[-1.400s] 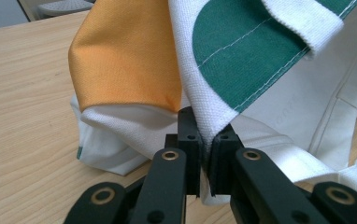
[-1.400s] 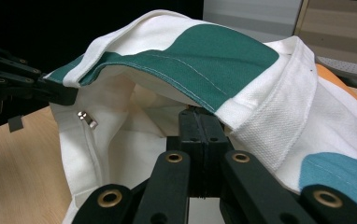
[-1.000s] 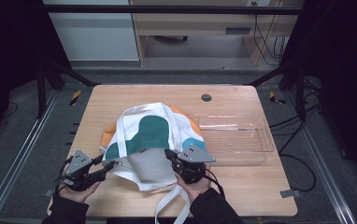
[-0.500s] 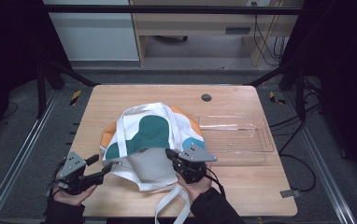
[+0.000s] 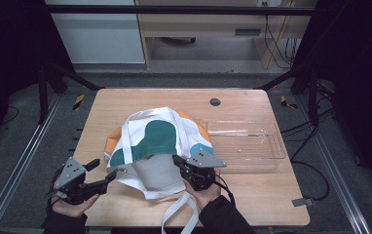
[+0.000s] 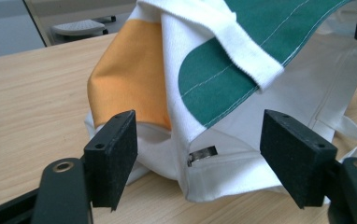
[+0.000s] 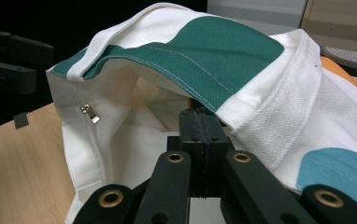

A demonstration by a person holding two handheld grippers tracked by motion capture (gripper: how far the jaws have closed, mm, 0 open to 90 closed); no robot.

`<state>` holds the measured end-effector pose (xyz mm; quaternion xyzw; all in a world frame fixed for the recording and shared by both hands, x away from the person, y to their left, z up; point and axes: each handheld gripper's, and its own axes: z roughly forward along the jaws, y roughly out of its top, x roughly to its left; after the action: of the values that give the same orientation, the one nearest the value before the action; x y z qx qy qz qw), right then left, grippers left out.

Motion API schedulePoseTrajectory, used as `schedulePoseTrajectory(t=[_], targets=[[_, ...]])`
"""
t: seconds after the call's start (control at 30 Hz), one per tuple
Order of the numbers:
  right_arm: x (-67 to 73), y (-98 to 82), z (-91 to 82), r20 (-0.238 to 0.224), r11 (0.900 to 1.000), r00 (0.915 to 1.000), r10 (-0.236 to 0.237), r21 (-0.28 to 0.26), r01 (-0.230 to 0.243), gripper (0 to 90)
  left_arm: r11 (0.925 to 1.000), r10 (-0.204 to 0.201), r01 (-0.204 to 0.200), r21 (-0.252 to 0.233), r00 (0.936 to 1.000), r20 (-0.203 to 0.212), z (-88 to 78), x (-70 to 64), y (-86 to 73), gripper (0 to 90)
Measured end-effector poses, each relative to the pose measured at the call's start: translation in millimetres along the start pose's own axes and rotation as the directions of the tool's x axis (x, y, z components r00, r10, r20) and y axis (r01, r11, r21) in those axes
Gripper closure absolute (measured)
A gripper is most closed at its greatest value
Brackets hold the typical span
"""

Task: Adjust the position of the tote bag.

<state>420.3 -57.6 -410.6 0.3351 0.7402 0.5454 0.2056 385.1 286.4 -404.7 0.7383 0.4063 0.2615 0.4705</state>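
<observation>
Holding the tote bag (image 5: 157, 146) open by its rim with my right gripper (image 5: 183, 163), jaws pinched tight on the fabric, I think, though the folds hide the exact bite. My left gripper (image 5: 107, 178) has just been opening and now stands spread, nothing pressed between the pads; the bag's corner sits just in front, between them but apart. With one grip left, the mouth could sag shut or the bag slide on the table (image 5: 252, 200). Farther off, beside the bag, a clear tray (image 5: 245, 139).
</observation>
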Motion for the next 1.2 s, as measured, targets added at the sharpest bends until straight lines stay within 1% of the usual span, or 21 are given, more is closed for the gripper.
schedulePoseTrajectory(t=[0.13, 0.27, 0.47, 0.5, 0.63, 0.8, 0.9, 1.07, 1.2], targets=[[-0.1, 1.7, -1.3, 0.003, 1.0, 1.0, 0.002, -0.003, -0.002, 90.0, 0.9998, 0.002, -0.003, -0.021, 1.0, -0.003, -3.4, -2.3, 6.4, 25.5], [-0.1, 2.5, -1.8, 0.004, 1.0, 1.0, 0.001, -0.001, -0.001, 90.0, 0.9996, 0.013, -0.013, -0.026, 0.9999, 0.0, -2.7, -5.8, 14.2, 25.2], [-0.3, 2.5, -2.2, 0.003, 1.0, 1.0, 0.001, 0.001, -0.001, 90.0, 0.9985, 0.033, -0.033, -0.045, 0.9993, 0.015, -0.1, -13.8, 31.8, 25.3], [-0.3, 2.4, -2.2, 0.004, 1.0, 1.0, 0.0, 0.0, 0.0, 90.0, 0.9983, 0.04, -0.039, -0.043, 0.999, 0.02, 2.6, -16.4, 36.7, 25.3], [-0.8, 2.7, -2.4, 0.001, 1.0, 1.0, 0.002, 0.0, -0.002, 90.0, 0.9977, 0.053, -0.052, -0.043, 0.9981, 0.032, 9.0, -22.2, 45.5, 26.4], [-1.9, 4.8, -3.2, 0.0, 1.0, 1.0, 0.007, -0.006, -0.007, 90.0, 0.9975, 0.06, -0.058, -0.042, 0.9969, 0.051, 17.8, -30.0, 54.5, 27.3], [-2.4, 6.2, -3.7, 0.002, 1.0, 0.9999, 0.012, -0.012, -0.012, 90.0, 0.9966, 0.072, -0.069, -0.044, 0.9953, 0.064, 22.7, -36.9, 59.9, 27.6], [-3.4, 7.4, -3.9, 0.002, 1.0, 0.9999, 0.011, -0.015, -0.011, 90.0, 0.9951, 0.093, -0.09, -0.041, 0.9928, 0.076, 31.9, -46.9, 65.5, 28.2], [-2.9, 7.1, -3.2, 0.003, 1.0, 0.9999, 0.012, -0.013, -0.012, 90.0, 0.9935, 0.113, -0.112, -0.019, 0.99, 0.084, 40.3, -52.0, 66.4, 28.9]])
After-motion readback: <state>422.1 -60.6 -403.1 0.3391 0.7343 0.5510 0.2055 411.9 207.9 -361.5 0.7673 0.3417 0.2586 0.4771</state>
